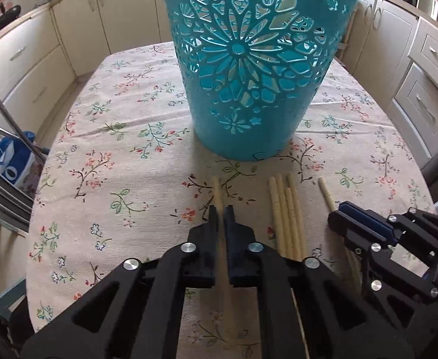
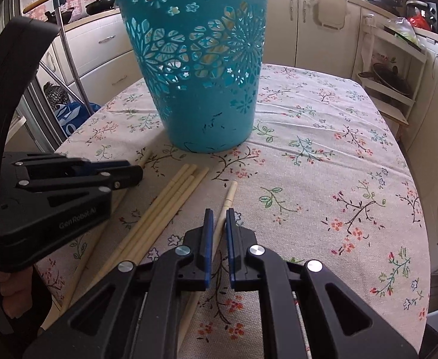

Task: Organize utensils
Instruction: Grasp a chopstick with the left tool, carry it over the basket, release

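A teal cut-out basket (image 1: 243, 89) (image 2: 201, 89) stands upright on the floral tablecloth (image 1: 114, 149). In front of it lie pale wooden chopsticks. My left gripper (image 1: 220, 213) is shut on a single chopstick (image 1: 216, 191), which passes between its pads and points toward the basket. Several loose chopsticks (image 1: 287, 209) (image 2: 171, 197) lie side by side between the two grippers. My right gripper (image 2: 219, 216) is shut on another single chopstick (image 2: 229, 194), apart from the bundle. Each gripper shows in the other's view: the right gripper (image 1: 337, 213) at the right, the left gripper (image 2: 139, 176) at the left.
Cream kitchen cabinets (image 1: 24, 59) surround the table. A blue bag (image 1: 12, 161) and a metal rack (image 2: 66, 59) stand off the left edge, and a white shelf unit (image 2: 392, 83) stands at the right. A person's hand (image 2: 6, 293) holds the left gripper's handle.
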`<move>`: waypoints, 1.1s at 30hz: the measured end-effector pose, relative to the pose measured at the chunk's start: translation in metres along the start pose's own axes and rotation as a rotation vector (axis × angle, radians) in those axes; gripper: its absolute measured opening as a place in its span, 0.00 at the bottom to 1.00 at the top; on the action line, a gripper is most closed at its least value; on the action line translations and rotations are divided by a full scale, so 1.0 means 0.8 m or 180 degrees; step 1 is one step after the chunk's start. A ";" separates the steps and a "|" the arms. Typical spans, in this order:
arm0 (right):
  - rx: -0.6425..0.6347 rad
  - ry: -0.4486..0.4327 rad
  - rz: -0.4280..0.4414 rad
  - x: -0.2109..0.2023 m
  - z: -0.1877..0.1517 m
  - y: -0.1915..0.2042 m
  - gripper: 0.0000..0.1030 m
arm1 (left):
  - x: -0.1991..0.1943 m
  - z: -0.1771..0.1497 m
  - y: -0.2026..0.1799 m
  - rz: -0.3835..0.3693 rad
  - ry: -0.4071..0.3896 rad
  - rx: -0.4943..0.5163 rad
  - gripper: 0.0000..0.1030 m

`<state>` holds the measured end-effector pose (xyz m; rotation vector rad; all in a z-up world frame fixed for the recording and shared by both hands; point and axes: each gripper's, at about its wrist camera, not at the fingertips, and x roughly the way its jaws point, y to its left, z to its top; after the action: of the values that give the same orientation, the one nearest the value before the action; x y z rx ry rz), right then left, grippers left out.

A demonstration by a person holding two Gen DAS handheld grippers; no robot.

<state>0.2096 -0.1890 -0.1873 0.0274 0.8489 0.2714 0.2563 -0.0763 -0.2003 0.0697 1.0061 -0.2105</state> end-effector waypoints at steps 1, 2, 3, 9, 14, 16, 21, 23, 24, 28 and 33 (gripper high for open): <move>0.0038 -0.0001 0.0028 -0.001 -0.001 -0.002 0.09 | -0.004 0.000 0.005 -0.0101 -0.0021 -0.0089 0.04; 0.0115 0.0001 0.0082 -0.001 -0.001 -0.006 0.09 | -0.013 0.000 0.010 -0.0134 -0.0087 -0.0158 0.04; 0.0163 0.0002 0.0117 0.000 -0.001 -0.009 0.08 | -0.025 0.001 0.016 -0.0167 -0.0175 -0.0212 0.04; 0.0399 -0.0027 0.0271 -0.001 -0.002 -0.020 0.08 | -0.137 0.026 0.055 -0.0520 -0.1120 -0.0540 0.04; 0.0548 -0.0035 0.0374 0.000 -0.003 -0.028 0.08 | -0.215 0.072 0.059 -0.0693 -0.1964 -0.0600 0.04; 0.0561 -0.0042 0.0381 -0.001 -0.003 -0.028 0.08 | -0.227 0.093 0.057 -0.0723 -0.2168 -0.0604 0.04; 0.0585 -0.0059 0.0408 -0.002 -0.004 -0.029 0.08 | -0.222 0.151 0.044 -0.0695 -0.2495 -0.0649 0.04; 0.0593 -0.0066 0.0423 -0.003 -0.005 -0.030 0.08 | -0.221 0.168 0.039 -0.0677 -0.2599 -0.0689 0.04; 0.0594 -0.0069 0.0428 -0.003 -0.006 -0.032 0.08 | -0.219 0.177 0.036 -0.0641 -0.2673 -0.0704 0.04; 0.0594 -0.0081 0.0444 -0.001 -0.005 -0.033 0.08 | -0.199 0.202 0.027 -0.0410 -0.2794 -0.0706 0.04; 0.0572 -0.0085 0.0445 0.002 -0.002 -0.032 0.08 | -0.149 0.223 0.032 -0.0298 -0.2603 -0.0840 0.04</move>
<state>0.2153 -0.2134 -0.1928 0.2584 0.8441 0.3244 0.3477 -0.0619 -0.0054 -0.2874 0.2142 -0.1663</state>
